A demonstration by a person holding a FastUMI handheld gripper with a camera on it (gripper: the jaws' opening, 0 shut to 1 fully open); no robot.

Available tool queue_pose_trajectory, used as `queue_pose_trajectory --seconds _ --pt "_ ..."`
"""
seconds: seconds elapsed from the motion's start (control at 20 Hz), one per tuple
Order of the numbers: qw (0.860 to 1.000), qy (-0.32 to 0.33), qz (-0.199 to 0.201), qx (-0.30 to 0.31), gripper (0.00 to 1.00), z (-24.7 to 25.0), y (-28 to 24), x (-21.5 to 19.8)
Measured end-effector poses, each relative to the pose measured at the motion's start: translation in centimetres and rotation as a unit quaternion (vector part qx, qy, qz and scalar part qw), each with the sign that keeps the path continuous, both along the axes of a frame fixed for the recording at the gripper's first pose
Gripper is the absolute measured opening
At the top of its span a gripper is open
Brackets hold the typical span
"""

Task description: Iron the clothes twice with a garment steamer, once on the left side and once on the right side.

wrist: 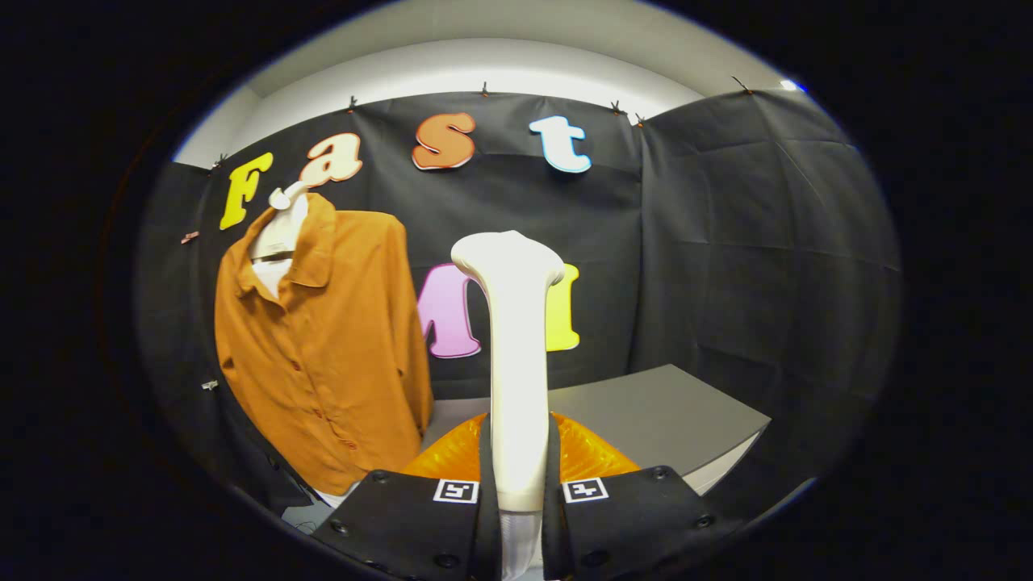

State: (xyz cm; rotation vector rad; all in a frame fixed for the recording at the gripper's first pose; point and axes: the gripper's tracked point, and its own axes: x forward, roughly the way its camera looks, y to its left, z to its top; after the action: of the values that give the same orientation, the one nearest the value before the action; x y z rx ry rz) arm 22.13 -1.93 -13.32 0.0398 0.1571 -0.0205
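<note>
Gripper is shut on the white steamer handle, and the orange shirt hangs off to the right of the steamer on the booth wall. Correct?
Not quite. In the gripper view the gripper is indeed shut on the white steamer, but the orange shirt hangs to the steamer's left, not its right.

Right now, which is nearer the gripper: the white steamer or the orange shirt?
The white steamer: the gripper clamps its handle between both fingers. The orange shirt hangs beyond, untouched.
</note>
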Motion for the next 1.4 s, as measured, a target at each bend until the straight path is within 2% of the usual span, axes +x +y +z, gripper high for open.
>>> queue_pose_trajectory --seconds 0.3,0.55,0.9,1.4 --pt "0.997 -0.049 0.048 -0.020 0.23 0.9 11.0 0.1" --pt "0.996 -0.053 0.062 -0.036 0.23 -1.5 15.9 1.5" --pt "0.997 -0.029 0.052 -0.052 0.23 -4.7 17.9 4.5" --pt "0.996 0.052 0.049 -0.058 0.23 -11.8 17.9 4.9"
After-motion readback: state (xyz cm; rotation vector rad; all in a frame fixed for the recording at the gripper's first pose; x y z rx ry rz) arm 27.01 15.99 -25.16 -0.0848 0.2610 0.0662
